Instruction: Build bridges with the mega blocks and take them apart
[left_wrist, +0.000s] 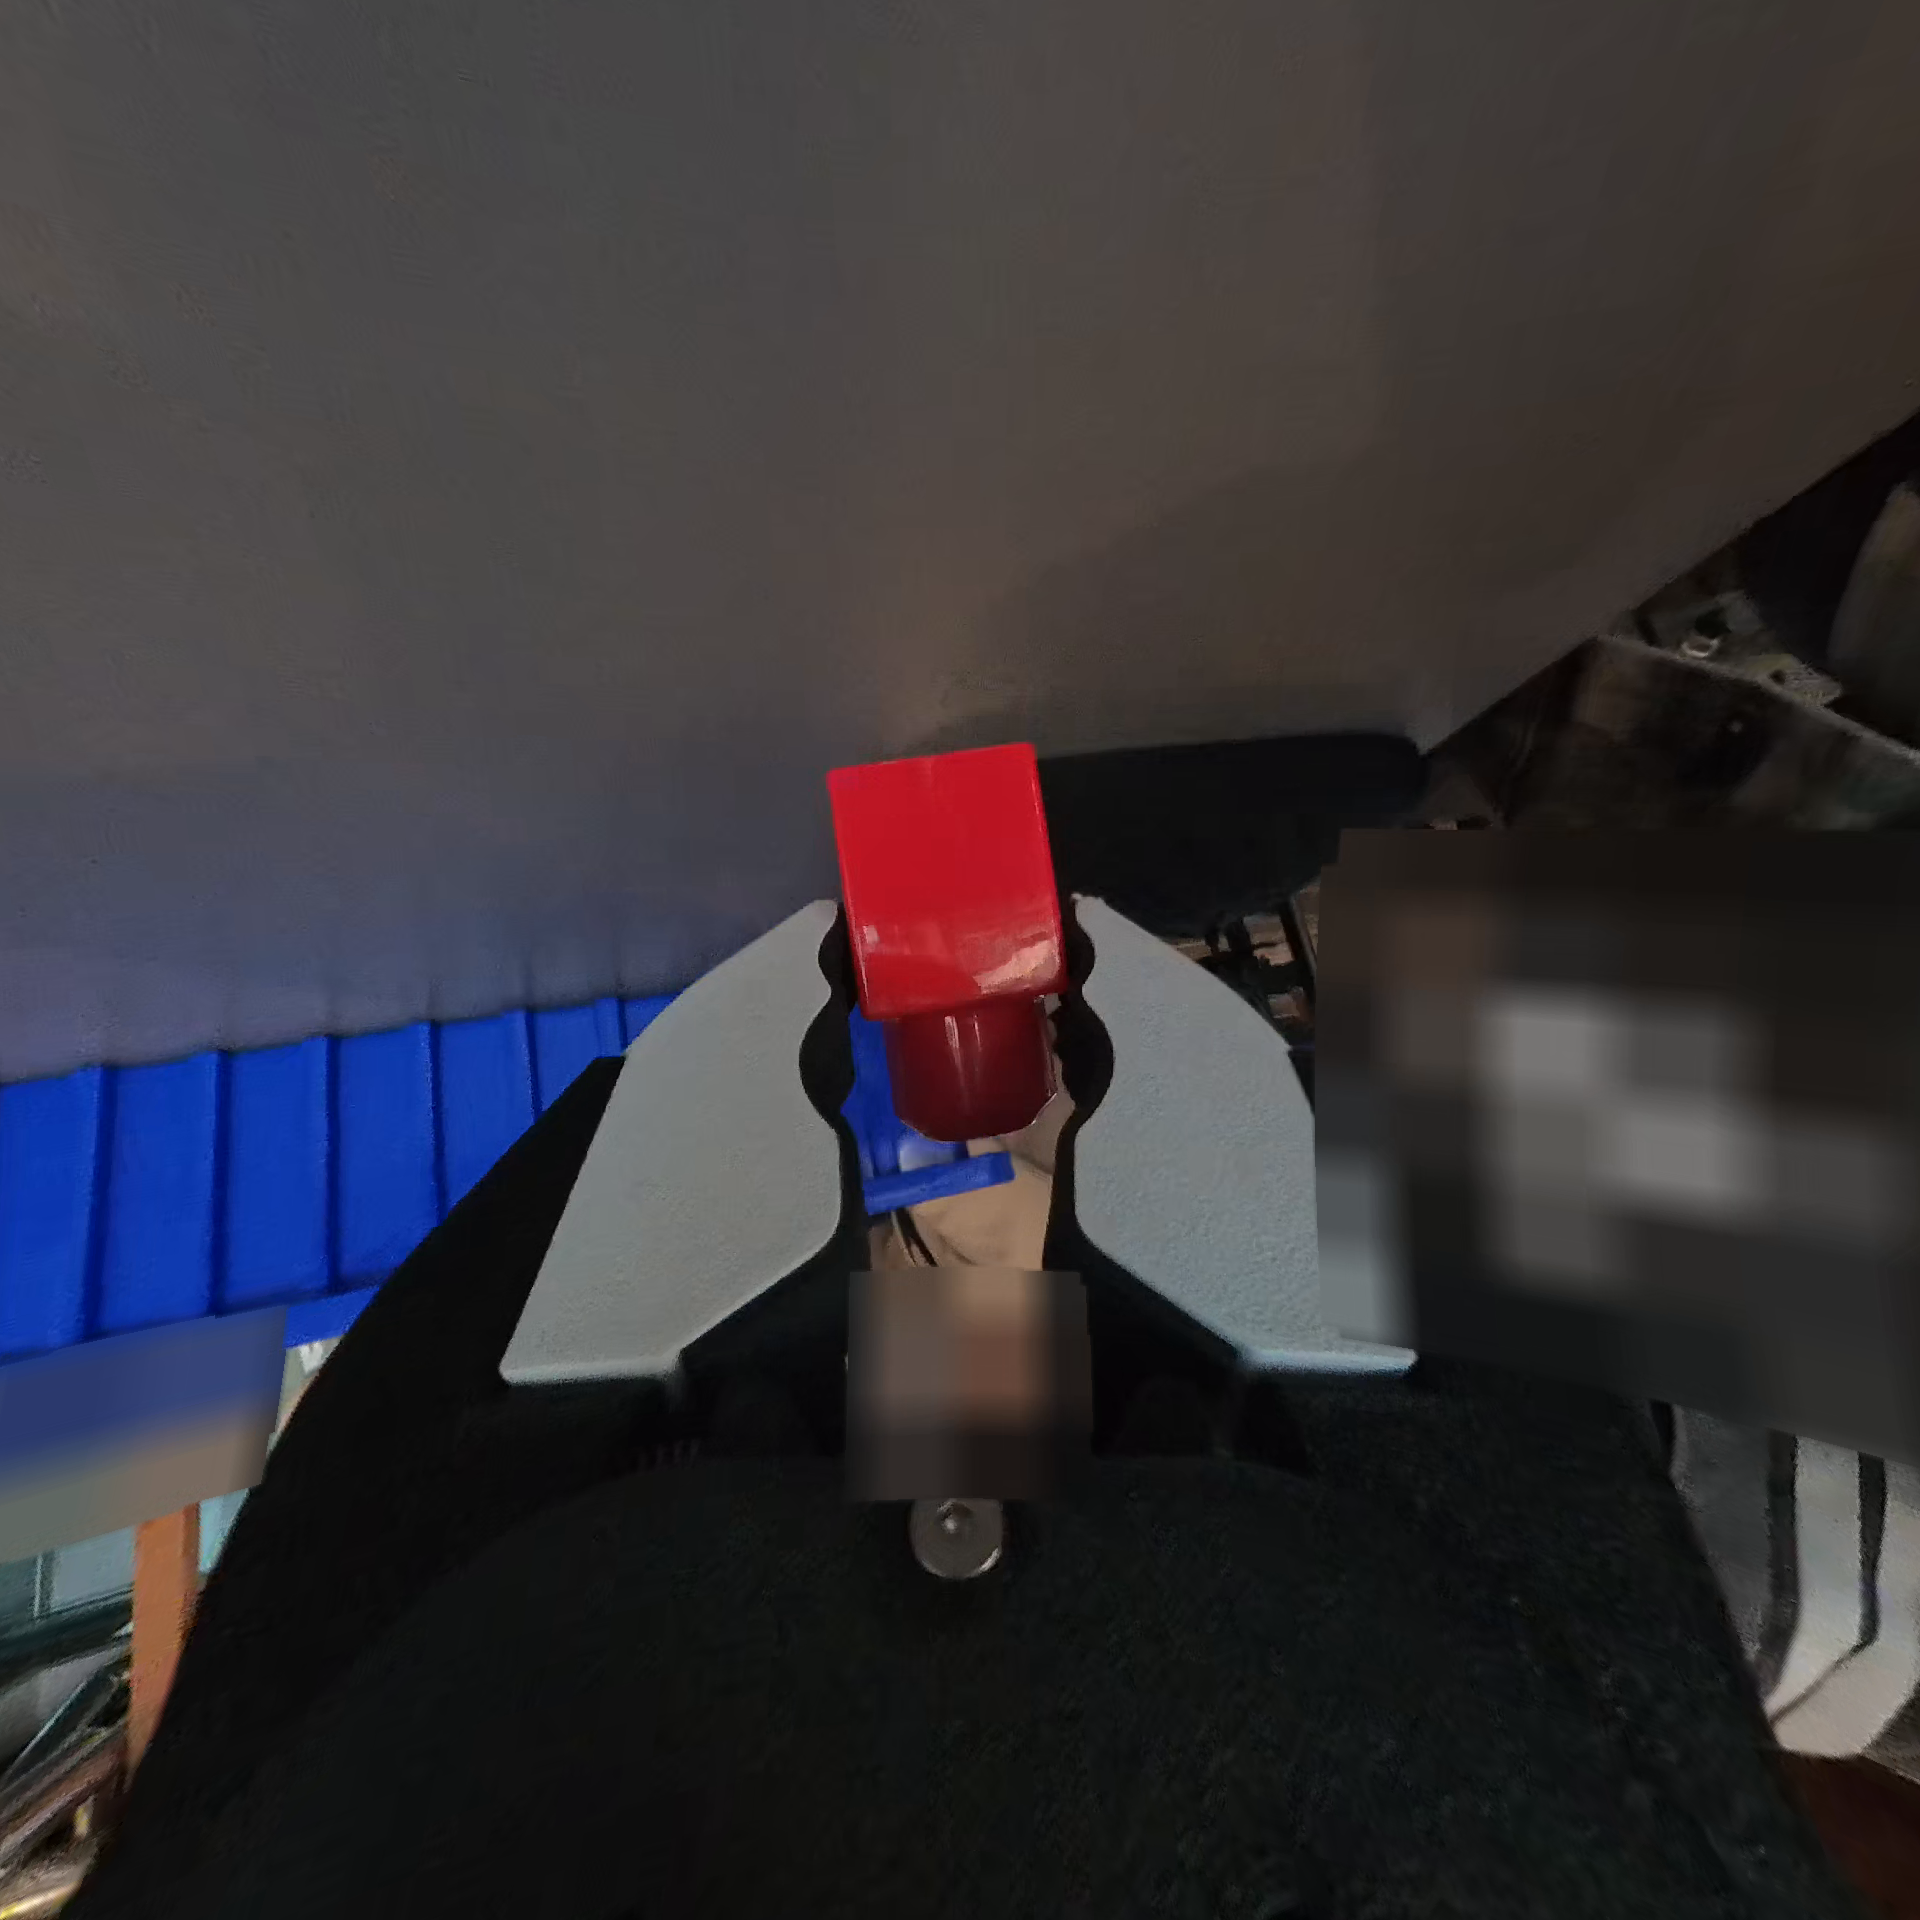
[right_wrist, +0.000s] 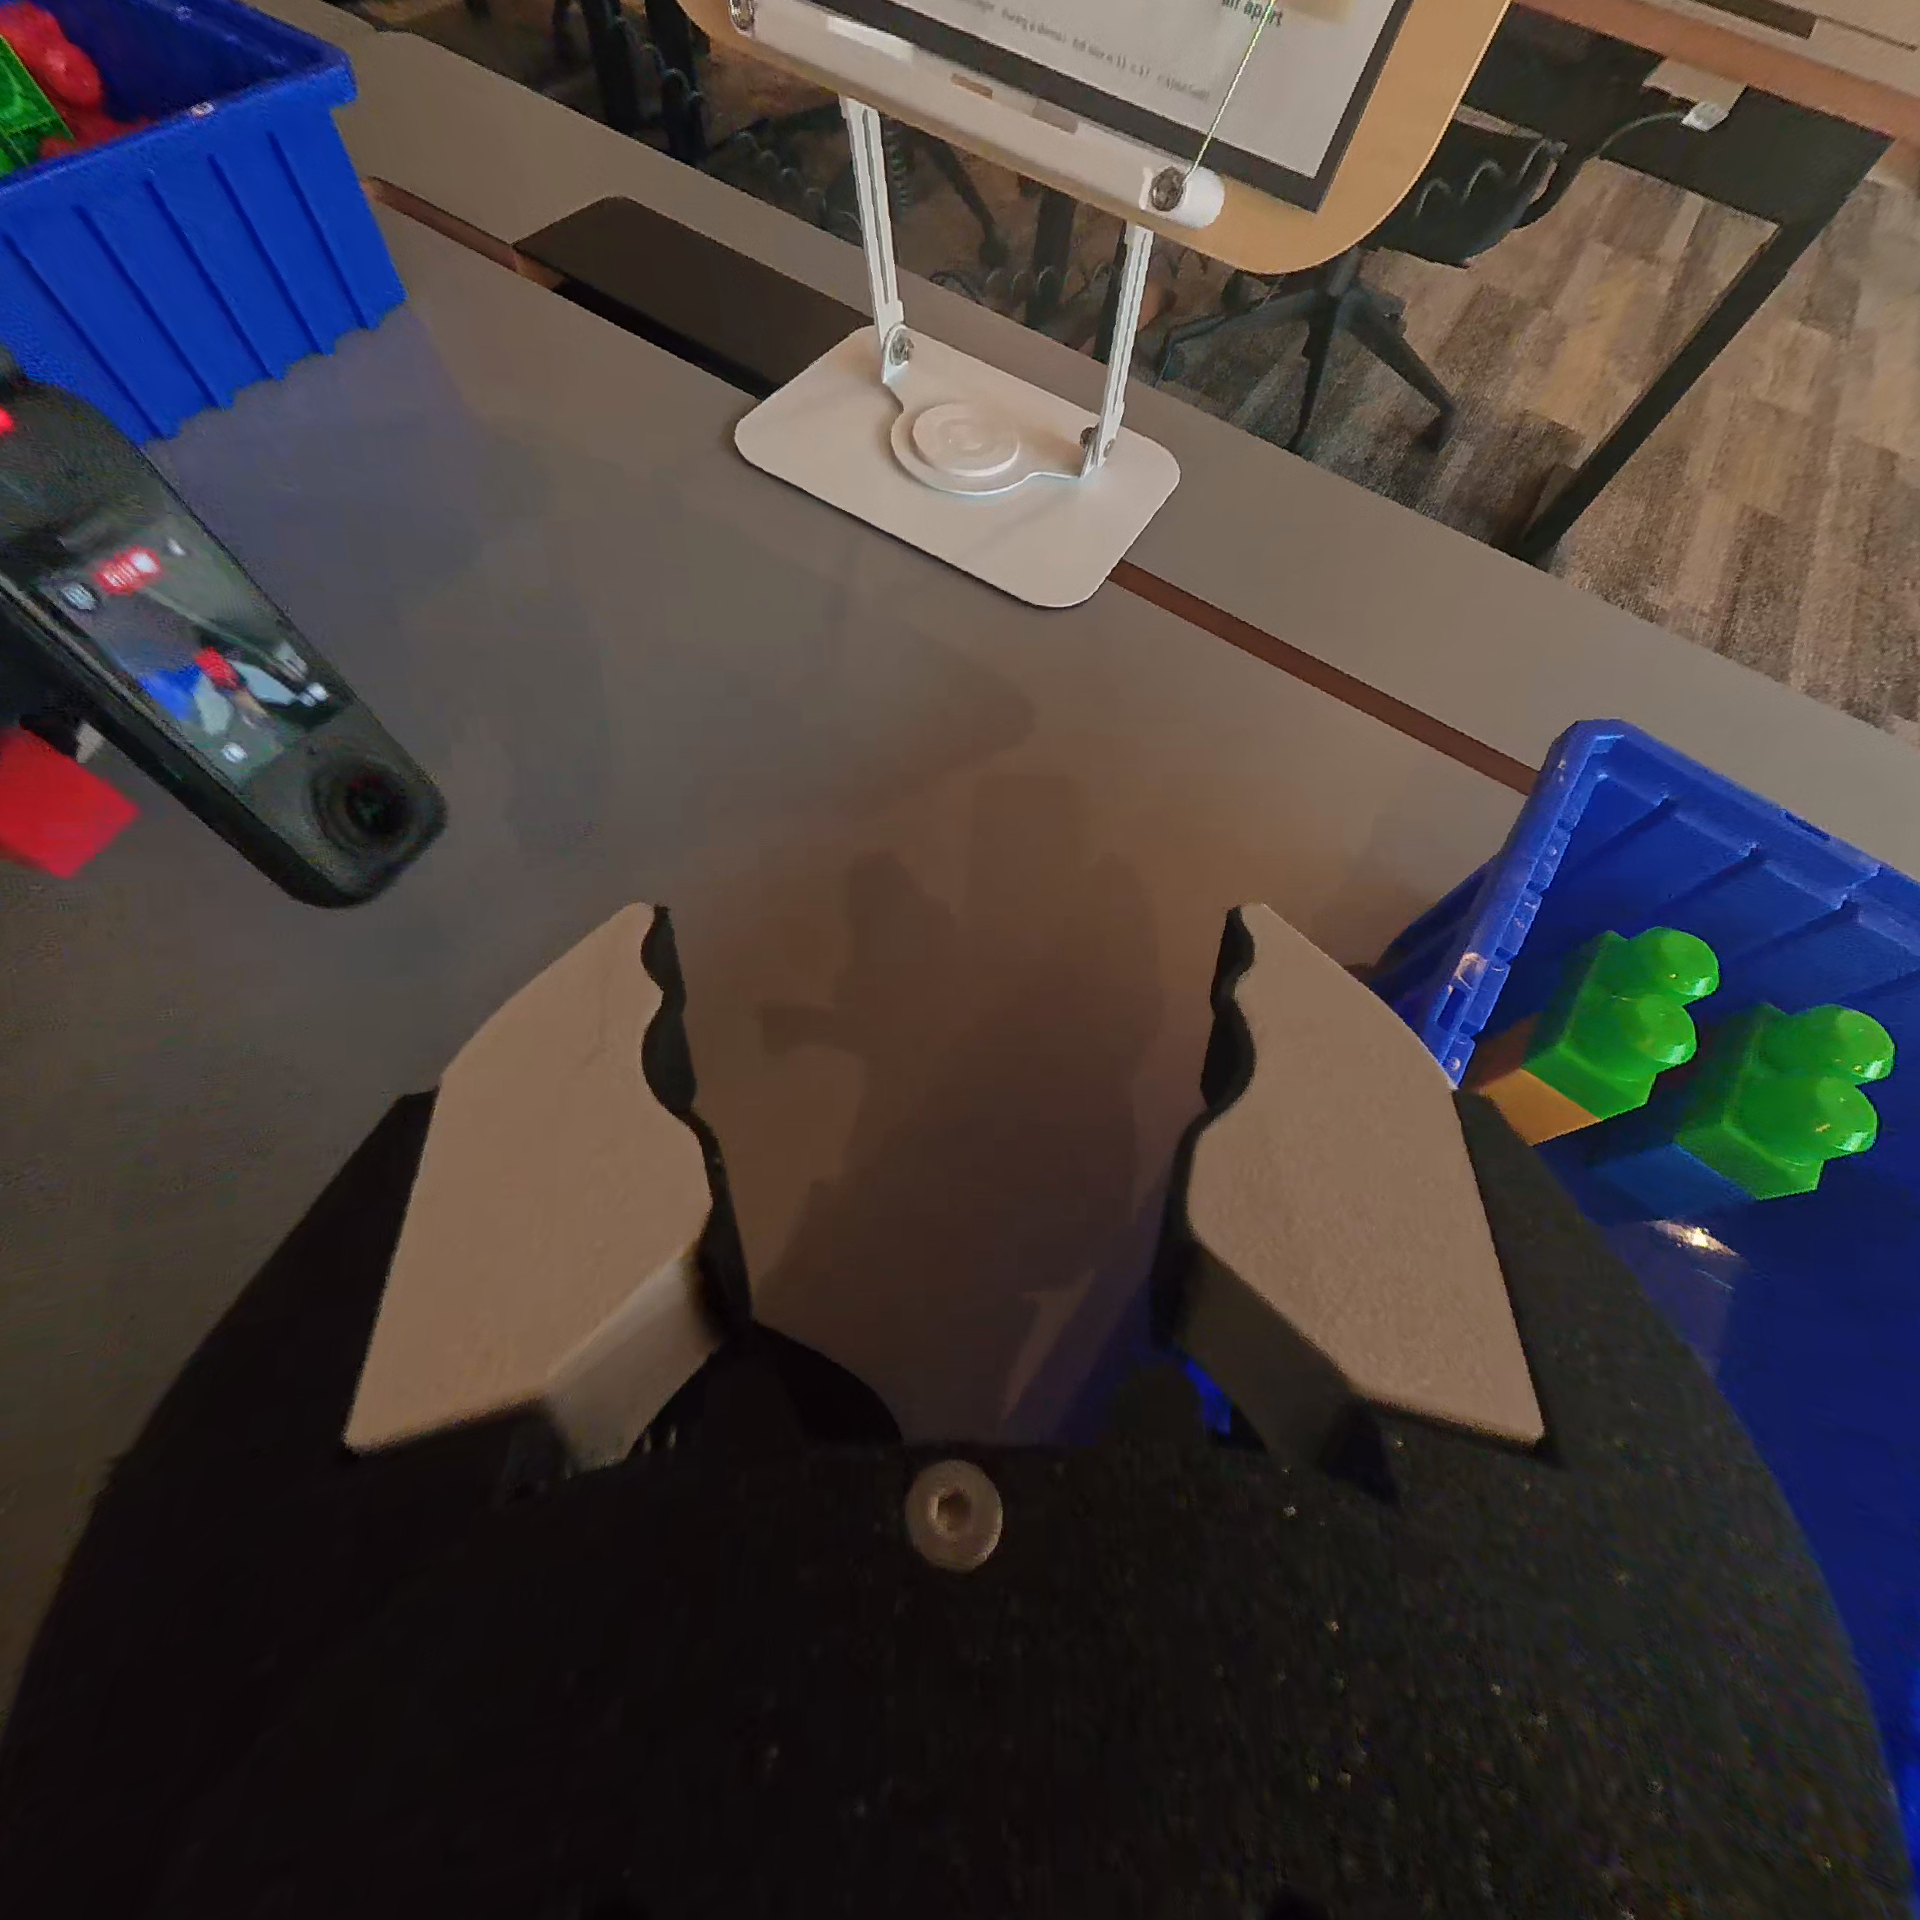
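1. The left gripper is clamped on a glossy red block, its pale fingers pressing the block's two sides, above the grey table.
2. The red block is a small, square-bodied piece with a single round stud; the stud points back toward the camera and looks darker than the bright body.
3. Behind the left gripper, on its left, runs the ribbed wall of a blue bin.
4. The right gripper hangs over the same table with its jaws spread wide and nothing between them.
5. Just right of the right gripper, a second blue bin holds two bright green blocks with round studs, lying on a blue block and a tan one.
6. Beyond the right gripper stands a white stand; far left of it, another blue bin holds red and green blocks.
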